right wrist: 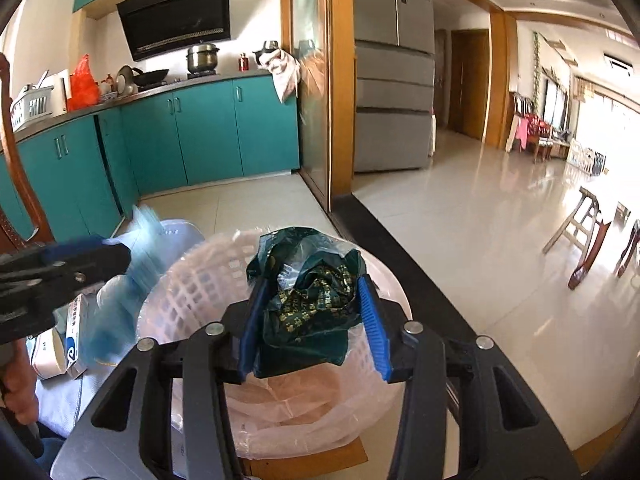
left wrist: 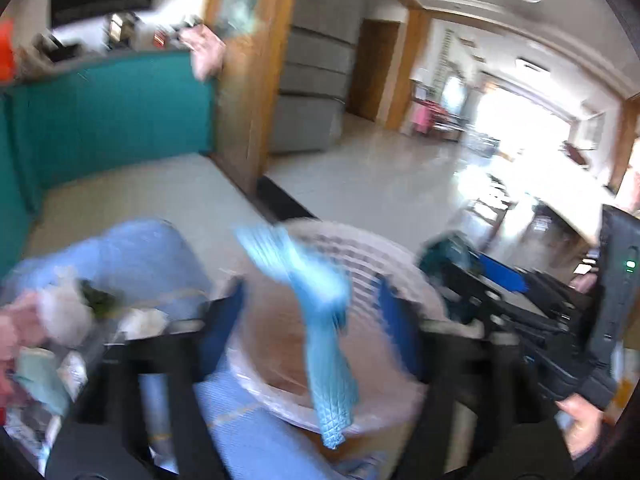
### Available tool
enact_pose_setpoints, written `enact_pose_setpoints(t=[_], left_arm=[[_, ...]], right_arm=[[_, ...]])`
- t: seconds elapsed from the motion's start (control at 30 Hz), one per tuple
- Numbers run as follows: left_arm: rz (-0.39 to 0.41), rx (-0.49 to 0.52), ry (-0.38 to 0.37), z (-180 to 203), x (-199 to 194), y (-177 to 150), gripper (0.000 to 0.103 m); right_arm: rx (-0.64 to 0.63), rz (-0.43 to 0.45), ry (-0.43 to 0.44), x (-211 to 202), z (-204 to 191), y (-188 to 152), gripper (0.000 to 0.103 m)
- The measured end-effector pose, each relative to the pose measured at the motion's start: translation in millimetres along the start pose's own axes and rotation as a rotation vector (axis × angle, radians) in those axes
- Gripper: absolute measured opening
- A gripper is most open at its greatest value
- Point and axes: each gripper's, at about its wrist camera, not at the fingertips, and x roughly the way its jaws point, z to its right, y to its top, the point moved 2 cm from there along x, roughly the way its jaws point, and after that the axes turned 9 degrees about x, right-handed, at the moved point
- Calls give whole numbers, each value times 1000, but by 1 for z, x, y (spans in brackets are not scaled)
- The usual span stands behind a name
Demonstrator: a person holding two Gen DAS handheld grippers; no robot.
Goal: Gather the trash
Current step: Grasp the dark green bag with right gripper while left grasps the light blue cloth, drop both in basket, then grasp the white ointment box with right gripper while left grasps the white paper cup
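A pink lattice basket (left wrist: 372,248) (right wrist: 188,280) lined with a clear plastic bag sits right in front of both grippers. My left gripper (left wrist: 310,330) is open. A light blue quilted cloth (left wrist: 330,360) hangs loose between its blue pads over the basket, touching neither pad; this view is blurred. In the right wrist view the left gripper (right wrist: 120,258) enters from the left, with the blue cloth (right wrist: 140,236) smeared beside it. My right gripper (right wrist: 312,312) is shut on a crumpled dark green plastic bag (right wrist: 312,280) with gold print, held above the basket. The right gripper (left wrist: 452,256) also shows at the right in the left wrist view.
The basket stands on a surface with a light blue cover (left wrist: 140,256), amid a small white box (right wrist: 68,344) and other clutter (left wrist: 60,320). Teal cabinets (right wrist: 200,132), a grey fridge (right wrist: 394,92), a wooden stool (right wrist: 584,236) and open tiled floor lie beyond.
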Motion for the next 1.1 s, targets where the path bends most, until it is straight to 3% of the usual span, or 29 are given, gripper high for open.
enact_pose_setpoints(t=[0.1,0.2,0.33,0.47,0.6,0.8,0.97,1.1], left_arm=[[22,41,97,-9,-15,-3,84],[10,56,290,-34,-49,-13,84],[-6,13,482,-72,-98,-33,84],[-48,-86,564,-106,-141,-62,84],[-142,-104,635,-132,-163,-98,84],[-252,-146,591,-145,-170,-147,84],[-294,-108,537,-144,-165,-161,85],[-303,-123,467,-147,-152,-168,87]], right_arm=[[-10,-11,-3,4,-4,-1,53],[-6,-11,8,3,-7,1,62],[-25,-2,73,-5,-28,-1,67],[-79,-45,225,-10,-78,-21,67],[-180,-124,332,-1,-142,-55,67],[-238,-291,466,39,-232,-79,67],[-309,-409,439,71,-275,-99,66],[-299,-494,442,84,-275,-113,36]])
